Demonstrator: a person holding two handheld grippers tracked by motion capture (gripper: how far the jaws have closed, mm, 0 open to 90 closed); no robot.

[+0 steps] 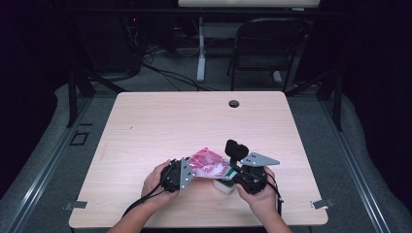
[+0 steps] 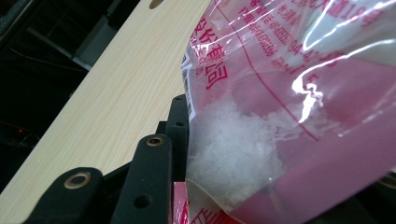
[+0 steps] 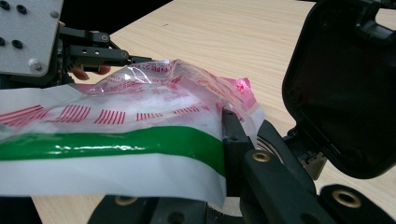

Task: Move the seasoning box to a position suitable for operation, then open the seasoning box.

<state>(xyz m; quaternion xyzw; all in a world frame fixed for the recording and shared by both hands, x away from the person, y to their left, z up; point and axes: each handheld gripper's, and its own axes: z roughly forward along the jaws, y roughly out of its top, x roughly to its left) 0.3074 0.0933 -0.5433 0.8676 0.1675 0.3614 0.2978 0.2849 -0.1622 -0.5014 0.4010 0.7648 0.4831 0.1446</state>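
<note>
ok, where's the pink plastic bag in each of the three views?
High view: pink plastic bag sits low centre, held between the left gripper and right gripper.
Left gripper view: it covers the right half, white granules inside, against the black jaws.
Right gripper view: it runs across the left and centre, with a green stripe.
Shared landmark: the light wooden table.

From my seat, the only print I see is on the clear plastic bag (image 2: 280,93): red Chinese characters running sideways near its edge in the left gripper view, too skewed for me to read surely. Smaller red lines above them hold digits; I can make out "19" at the top, the rest blurs. In the right gripper view the bag (image 3: 140,116) bears red bars, no legible words.
</note>
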